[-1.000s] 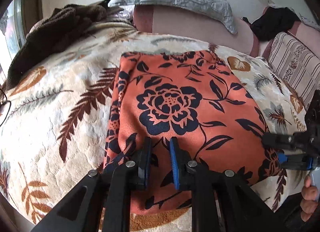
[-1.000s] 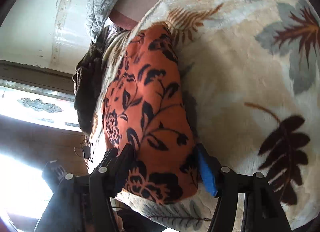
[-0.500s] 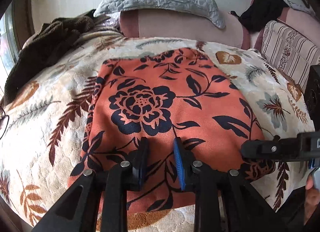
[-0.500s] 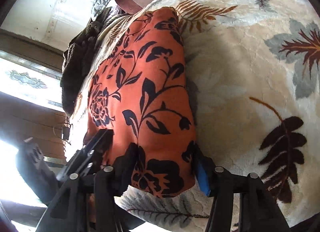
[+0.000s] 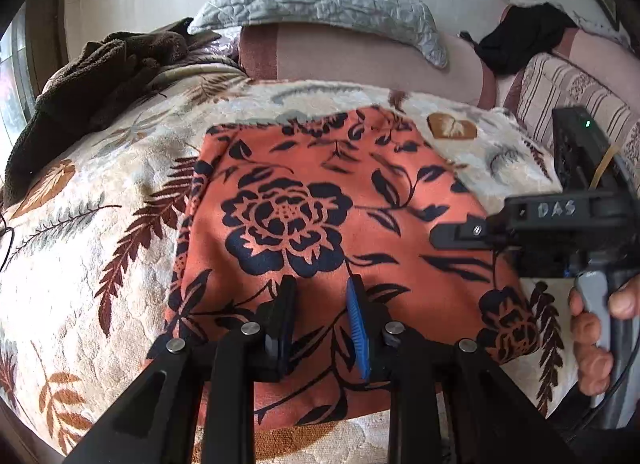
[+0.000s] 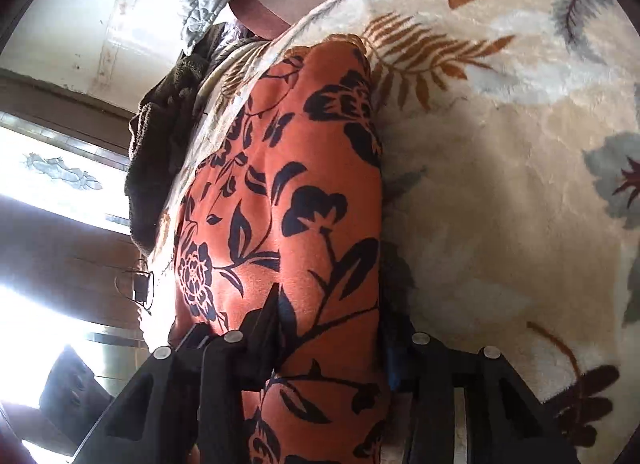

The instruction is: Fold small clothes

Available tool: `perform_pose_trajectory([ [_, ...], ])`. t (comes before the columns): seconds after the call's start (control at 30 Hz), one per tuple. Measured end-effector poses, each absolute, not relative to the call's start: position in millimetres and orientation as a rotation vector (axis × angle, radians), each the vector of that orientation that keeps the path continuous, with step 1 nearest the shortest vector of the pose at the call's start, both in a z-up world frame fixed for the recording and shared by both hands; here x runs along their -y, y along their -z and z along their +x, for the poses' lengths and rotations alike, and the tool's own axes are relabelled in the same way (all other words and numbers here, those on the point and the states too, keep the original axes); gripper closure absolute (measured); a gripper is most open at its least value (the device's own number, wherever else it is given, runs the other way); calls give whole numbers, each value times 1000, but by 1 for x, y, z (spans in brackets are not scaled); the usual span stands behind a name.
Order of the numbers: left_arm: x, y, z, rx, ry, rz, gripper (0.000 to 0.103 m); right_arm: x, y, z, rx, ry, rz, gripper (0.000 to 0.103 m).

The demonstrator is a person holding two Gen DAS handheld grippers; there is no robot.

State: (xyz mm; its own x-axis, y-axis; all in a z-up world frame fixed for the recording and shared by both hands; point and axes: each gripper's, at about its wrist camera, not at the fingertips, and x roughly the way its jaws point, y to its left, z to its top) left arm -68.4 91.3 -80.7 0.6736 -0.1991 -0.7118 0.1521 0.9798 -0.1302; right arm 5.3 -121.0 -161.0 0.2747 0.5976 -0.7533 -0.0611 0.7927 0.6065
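Left wrist view: orange floral garment (image 5: pixel 344 232), dark blue flower print, lies spread flat on a cream leaf-patterned blanket (image 5: pixel 88 248) over a bed. The left gripper (image 5: pixel 322 324) sits low over the garment's near edge, jaws narrowly apart; whether the pads pinch any cloth cannot be told from this angle. At the right edge of this view the right gripper (image 5: pixel 452 234) reaches in over the garment's right side, a person's hand (image 5: pixel 596 336) wrapped around its grey handle.

Behind the blanket: a grey quilted pillow (image 5: pixel 324 3) on a pink bolster, a brown fleece heap (image 5: pixel 100 75) far left, a black cloth (image 5: pixel 516 39) far right.

Right wrist view: the right gripper (image 6: pixel 332 344) straddles the garment's (image 6: pixel 304 199) side edge, cloth running up between its two fingers. Its jaws are closing. The left finger (image 6: pixel 264 328) lies against the orange cloth; the blue-padded right finger sits at the cloth's edge, in shadow, contact unclear. Bare blanket (image 6: pixel 500 191) fills the right half of this view.
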Motion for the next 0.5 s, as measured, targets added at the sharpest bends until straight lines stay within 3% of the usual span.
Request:
perform_pose_trajectory([
  [0.07,-93,65,-79,-719,224,-68,77,118,162,4,-1217,-449,461,60],
  [0.13,-87,76,-73,-789,214,-36,77,119,162,7,-1219,-460,467,58],
  [0.17,-84,93,-62,-898,204,-20,77,122,160,8,-1220,-463,486,53],
  [0.37,-85,94,-60,-891,211,-27,77,157,150,32,-1164,-476,718,33],
  [0.47,-83,95,-59,-893,210,-22,77,155,168,56,-1238,-463,741,35],
  [0.5,-83,95,-59,-894,212,-24,77,153,173,61,-1252,-450,736,51],
])
